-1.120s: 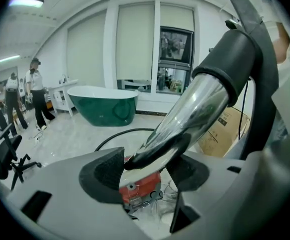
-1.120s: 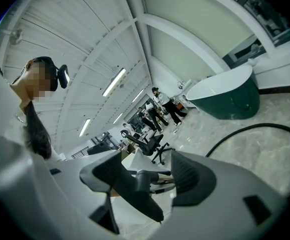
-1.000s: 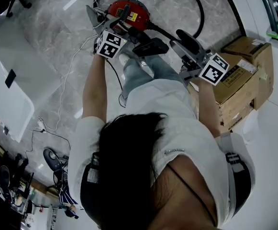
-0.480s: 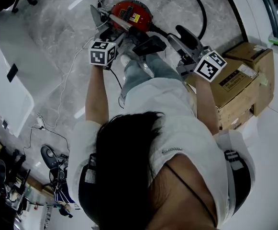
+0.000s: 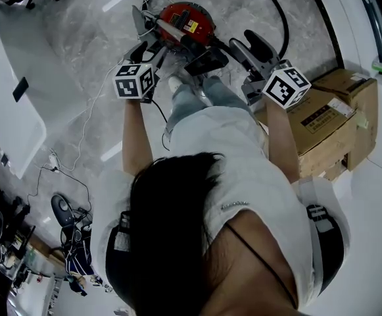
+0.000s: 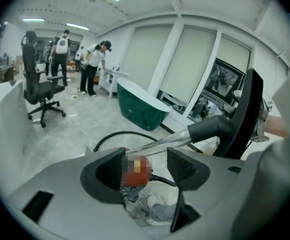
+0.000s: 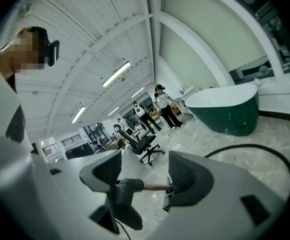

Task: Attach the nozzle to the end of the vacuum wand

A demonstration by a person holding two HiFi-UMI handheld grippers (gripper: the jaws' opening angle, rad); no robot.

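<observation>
Head view: nozzle (image 5: 207, 61) at 12 o'clock, btwn your grippers, looks to meet the wand (image 6: 169, 143) end; can't tell if locked. Left gripper (image 6: 145, 166) & right gripper (image 7: 145, 171) jaws spread, pinching nothing. Prob. needs pushing home.

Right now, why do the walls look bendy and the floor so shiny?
Left gripper view: the wide-angle lens bows the dark green bathtub and window frames, and blackens the corners. Right gripper view: same bending; the long ceiling lights glow overbright. Head view: the grey marble floor mirrors white lamp streaks near the round red vacuum body.
</observation>
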